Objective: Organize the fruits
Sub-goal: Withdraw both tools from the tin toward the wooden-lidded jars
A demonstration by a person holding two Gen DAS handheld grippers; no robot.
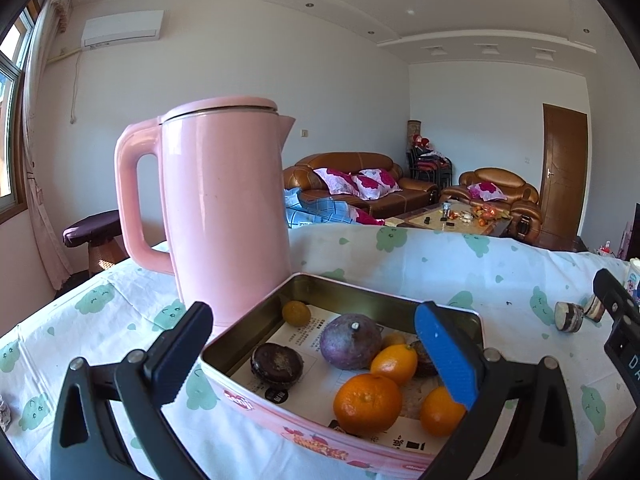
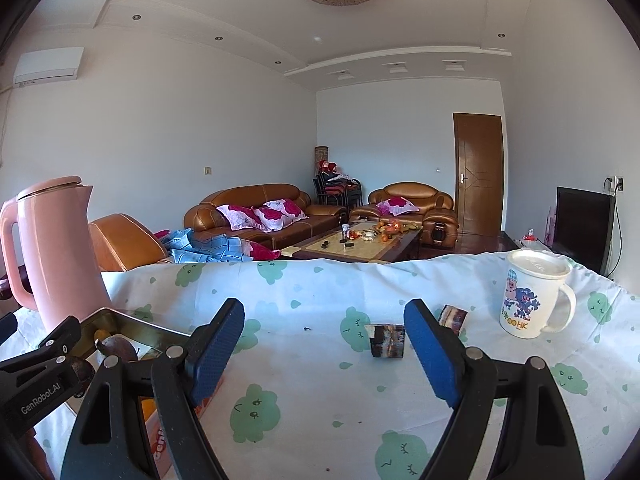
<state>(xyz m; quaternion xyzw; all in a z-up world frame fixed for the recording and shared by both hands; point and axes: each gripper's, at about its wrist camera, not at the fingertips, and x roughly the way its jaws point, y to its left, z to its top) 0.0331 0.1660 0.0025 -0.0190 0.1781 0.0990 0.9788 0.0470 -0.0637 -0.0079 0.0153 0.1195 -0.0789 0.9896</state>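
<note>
A pink tin box [image 1: 256,402] sits on the table and holds several fruits: a big orange [image 1: 367,402], a smaller orange [image 1: 394,362], another orange [image 1: 438,412], a purple passion fruit [image 1: 350,340], a dark wrinkled fruit [image 1: 277,364] and a small yellowish one [image 1: 296,313]. My left gripper [image 1: 320,360] is open and empty above the box. My right gripper [image 2: 324,344] is open and empty over the tablecloth. Two cut sugarcane pieces [image 2: 387,340] [image 2: 453,317] lie ahead of it; they also show in the left wrist view [image 1: 569,317]. The box's corner [image 2: 132,322] shows at the left of the right wrist view.
A pink kettle [image 1: 224,216] stands just behind the box, also in the right wrist view [image 2: 56,256]. A white lidded mug [image 2: 530,294] stands at the right of the table. The tablecloth [image 2: 304,408] is white with green prints. Sofas and a coffee table lie beyond the far edge.
</note>
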